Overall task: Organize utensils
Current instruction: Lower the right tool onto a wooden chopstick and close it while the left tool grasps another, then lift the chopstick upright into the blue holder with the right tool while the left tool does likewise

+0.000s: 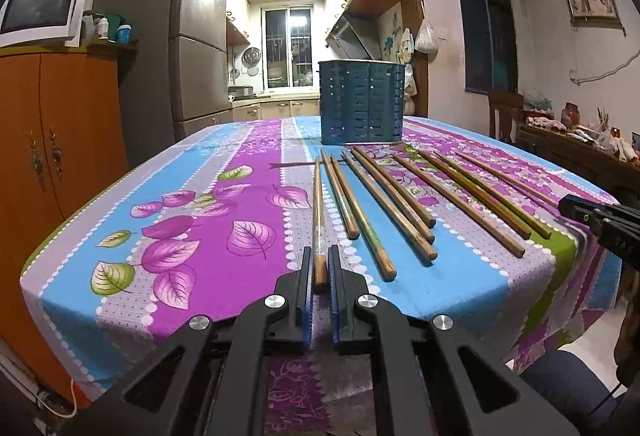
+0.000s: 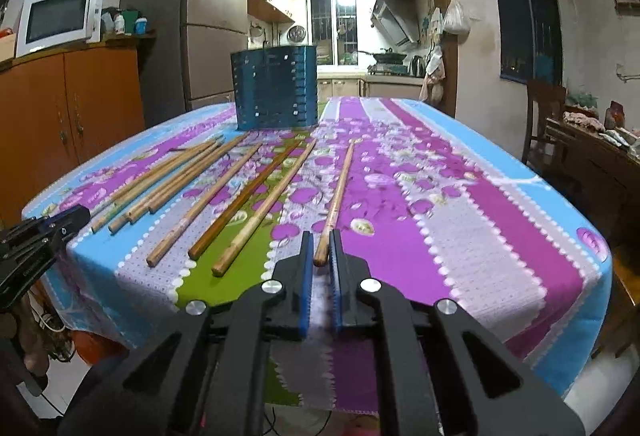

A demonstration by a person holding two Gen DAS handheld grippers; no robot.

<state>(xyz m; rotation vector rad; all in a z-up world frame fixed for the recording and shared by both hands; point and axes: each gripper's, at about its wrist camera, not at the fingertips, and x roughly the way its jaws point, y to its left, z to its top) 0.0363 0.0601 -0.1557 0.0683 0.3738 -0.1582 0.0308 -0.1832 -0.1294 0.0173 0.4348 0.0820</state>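
Left gripper point(image 1: 319, 268): jaws nearly closed around the butt of the leftmost chopstick point(image 1: 318, 211).
Right gripper point(image 2: 321, 250): likewise around the rightmost chopstick point(image 2: 338, 195).
Chopsticks: fanned on the tablecloth point(image 1: 200, 171) before the caddy point(image 1: 362, 101).
Handling: light, stiff, likely slick; best pinched at the thick end.

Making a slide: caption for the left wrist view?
Left gripper straddles the leftmost chopstick, blue utensil holder beyond.
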